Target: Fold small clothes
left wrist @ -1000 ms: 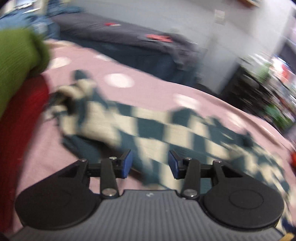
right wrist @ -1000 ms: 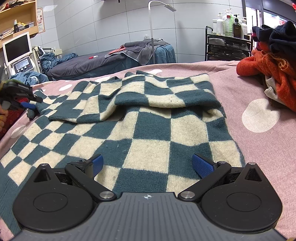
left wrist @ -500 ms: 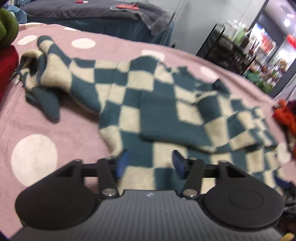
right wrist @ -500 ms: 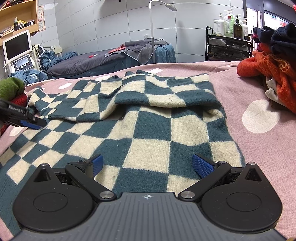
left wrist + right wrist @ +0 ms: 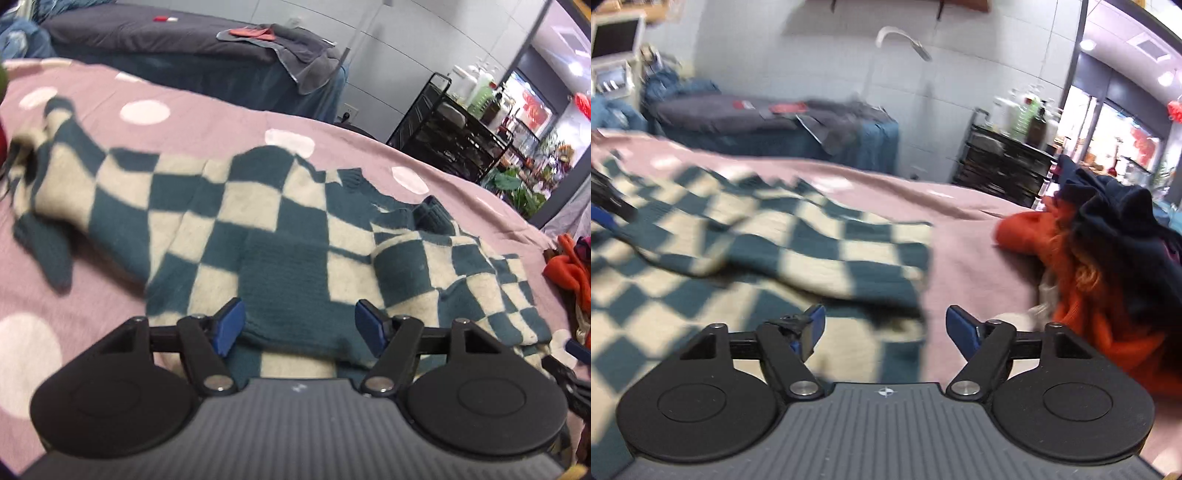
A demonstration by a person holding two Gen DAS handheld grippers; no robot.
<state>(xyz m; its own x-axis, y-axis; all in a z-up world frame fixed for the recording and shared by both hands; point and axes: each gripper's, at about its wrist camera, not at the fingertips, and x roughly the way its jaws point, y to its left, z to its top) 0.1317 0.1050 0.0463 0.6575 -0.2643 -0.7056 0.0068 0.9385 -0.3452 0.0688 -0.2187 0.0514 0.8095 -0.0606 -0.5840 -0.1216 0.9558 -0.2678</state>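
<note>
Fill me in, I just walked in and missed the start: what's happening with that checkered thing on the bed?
A person is folding a checkered sweater on the pink dotted bedcover, a gripper in each hand. One sleeve already lies folded across the body. The left gripper hovers over it, jaws just opened, gripping nothing. The right gripper is open near the sweater's edge, beside a pile of clothes.

We see a teal-and-cream checked knitted sweater [image 5: 288,236], soft, matt and faintly fuzzy; it lies on a mauve white-dotted woven bedcover [image 5: 207,110], also matt; beside it an orange fleecy garment [image 5: 1082,295] looks napped; a black wire-metal trolley [image 5: 454,136] shines dully.
</note>
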